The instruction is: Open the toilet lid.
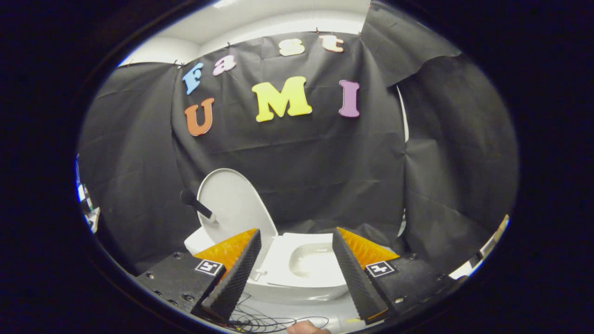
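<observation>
A small white toilet (301, 278) stands on the floor against the black cloth wall, just beyond my fingers. Its lid (234, 206) is raised and stands nearly upright, leaning back to the left of the bowl. A short dark handle (197, 204) sticks out from the lid's left side. The seat (283, 262) lies flat around the open bowl (313, 260). My gripper (294, 271) is open, its fingers spread wide to either side of the bowl with nothing between them. It hangs a little short of the toilet and touches nothing.
Thin dark wires (264, 320) lie looped on the pale floor in front of the toilet. Part of a person's hand (306, 328) shows just below them. Black cloth (459, 176) hangs close on the right and left.
</observation>
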Tool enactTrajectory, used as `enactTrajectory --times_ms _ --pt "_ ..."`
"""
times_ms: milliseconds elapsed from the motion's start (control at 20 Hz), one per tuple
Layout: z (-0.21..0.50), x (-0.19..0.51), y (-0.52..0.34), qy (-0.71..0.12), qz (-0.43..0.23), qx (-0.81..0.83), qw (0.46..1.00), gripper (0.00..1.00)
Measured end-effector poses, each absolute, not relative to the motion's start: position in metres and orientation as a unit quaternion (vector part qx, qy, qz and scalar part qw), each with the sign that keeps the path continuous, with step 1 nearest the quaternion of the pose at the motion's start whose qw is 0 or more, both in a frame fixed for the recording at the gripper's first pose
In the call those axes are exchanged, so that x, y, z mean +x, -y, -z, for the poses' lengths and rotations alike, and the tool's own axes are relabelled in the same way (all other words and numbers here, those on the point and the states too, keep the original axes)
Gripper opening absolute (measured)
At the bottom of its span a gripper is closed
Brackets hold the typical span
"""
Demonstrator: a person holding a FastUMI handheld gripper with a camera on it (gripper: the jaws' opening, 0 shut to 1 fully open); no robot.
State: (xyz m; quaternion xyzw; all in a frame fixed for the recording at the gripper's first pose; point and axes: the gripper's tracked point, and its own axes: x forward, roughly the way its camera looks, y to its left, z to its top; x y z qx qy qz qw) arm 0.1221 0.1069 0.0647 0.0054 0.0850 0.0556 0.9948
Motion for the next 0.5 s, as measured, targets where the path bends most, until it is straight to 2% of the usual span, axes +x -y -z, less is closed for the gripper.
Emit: enactTrajectory --times_ms 200,500 --pt "-0.065 0.086 -0.101 -0.041 -0.046 -0.027 0.998 0.98" --pt "-0.057 0.042 -0.131 0.028 -0.084 -0.015 0.996 0.98"
